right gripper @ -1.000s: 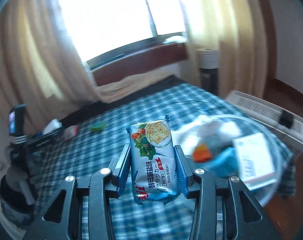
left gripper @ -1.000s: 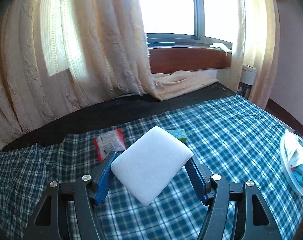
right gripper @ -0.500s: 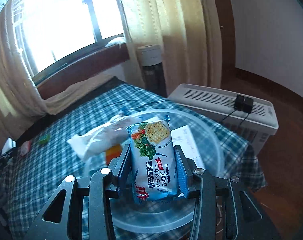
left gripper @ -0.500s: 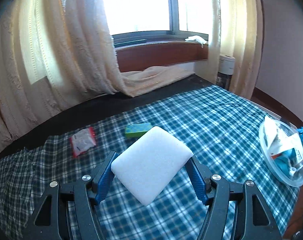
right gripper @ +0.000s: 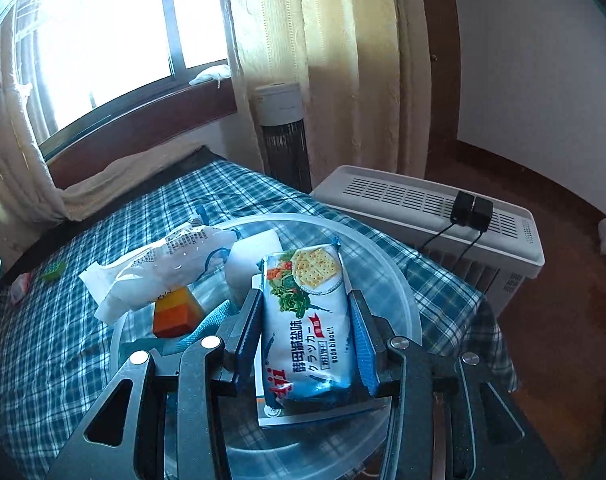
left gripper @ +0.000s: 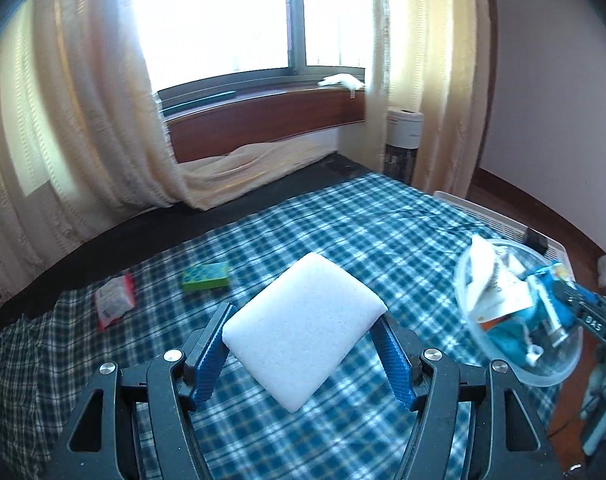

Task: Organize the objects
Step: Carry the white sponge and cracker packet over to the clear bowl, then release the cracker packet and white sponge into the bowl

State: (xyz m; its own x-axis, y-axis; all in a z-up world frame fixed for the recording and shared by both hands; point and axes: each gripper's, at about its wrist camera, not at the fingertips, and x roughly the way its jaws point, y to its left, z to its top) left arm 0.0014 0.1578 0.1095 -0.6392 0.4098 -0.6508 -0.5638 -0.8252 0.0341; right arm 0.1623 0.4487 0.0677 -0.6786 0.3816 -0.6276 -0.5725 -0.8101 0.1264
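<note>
Glossy cracker packet over clear round plastic bowl.

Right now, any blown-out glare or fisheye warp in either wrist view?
Left wrist: window blown white, curtains bowed by the lens, white sponge sharp. Right wrist: window also overexposed, cracker packet crisp, corners vignetted dark.

Ahead of your fingers you see cream curtains and a bright window; right of them a tower fan and a white heater.
</note>
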